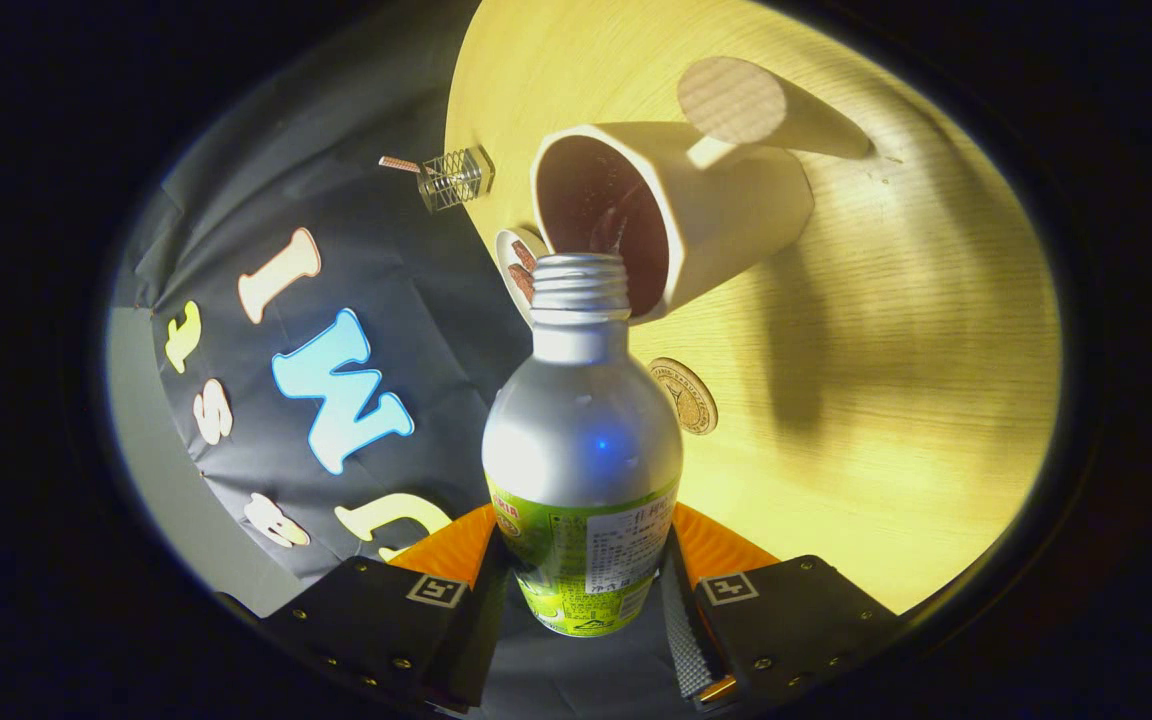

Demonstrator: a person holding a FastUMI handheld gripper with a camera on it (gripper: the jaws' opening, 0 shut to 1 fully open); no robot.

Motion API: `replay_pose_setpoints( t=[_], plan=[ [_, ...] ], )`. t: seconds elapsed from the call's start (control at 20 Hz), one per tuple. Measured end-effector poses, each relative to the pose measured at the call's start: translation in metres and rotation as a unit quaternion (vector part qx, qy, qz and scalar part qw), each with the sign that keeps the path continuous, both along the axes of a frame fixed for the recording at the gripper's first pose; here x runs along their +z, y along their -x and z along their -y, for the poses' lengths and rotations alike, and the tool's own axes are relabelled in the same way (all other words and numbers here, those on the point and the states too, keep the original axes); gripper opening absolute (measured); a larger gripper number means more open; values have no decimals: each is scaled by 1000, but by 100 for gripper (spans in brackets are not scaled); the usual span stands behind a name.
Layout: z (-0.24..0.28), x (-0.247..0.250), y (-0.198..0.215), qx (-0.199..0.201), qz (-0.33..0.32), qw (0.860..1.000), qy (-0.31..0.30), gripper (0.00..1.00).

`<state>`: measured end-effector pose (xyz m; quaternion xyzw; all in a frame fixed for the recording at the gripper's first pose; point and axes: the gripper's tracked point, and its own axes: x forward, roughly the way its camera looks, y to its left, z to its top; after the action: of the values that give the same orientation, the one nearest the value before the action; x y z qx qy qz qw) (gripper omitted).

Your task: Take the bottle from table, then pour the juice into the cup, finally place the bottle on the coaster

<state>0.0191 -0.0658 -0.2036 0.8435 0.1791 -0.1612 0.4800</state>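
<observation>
Silver-shouldered and green-labelled, the bottle (582, 440) sits low in the middle of the frame, clenched between both fingers of the claw (584, 600), which press on its labelled lower body from either side. Its cap is off, and the threaded mouth reaches up to the near rim of the cream cup (676, 210), upper centre of the frame, whose dark inside faces the camera. The whole scene is rolled over, so the claw looks tipped well into the pour; I cannot tell whether any juice is running.

To do this step well, I would judge: hold the mouth just over the rim and not against it, since a nudge could shift the cup on the pale wooden bench (896, 340). Tilt slowly, so the stream falls inside and not down the cup's outer wall. Grip firm, as the smooth metal may slip as the weight changes.

A round wooden coaster (731, 100) lies beyond the cup, top of the frame. A small round medallion (684, 395) lies right of the bottle's shoulder.
</observation>
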Motion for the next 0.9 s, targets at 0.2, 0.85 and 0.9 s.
replay_pose_setpoints(
  t=[0.2,0.85,0.9],
  plan=[
    [1,6,-2,-3,4,1000,-13,70],
    [15,29,-21,-38,11,997,-62,70],
    [17,29,-22,-42,10,997,-66,70]
  ],
)
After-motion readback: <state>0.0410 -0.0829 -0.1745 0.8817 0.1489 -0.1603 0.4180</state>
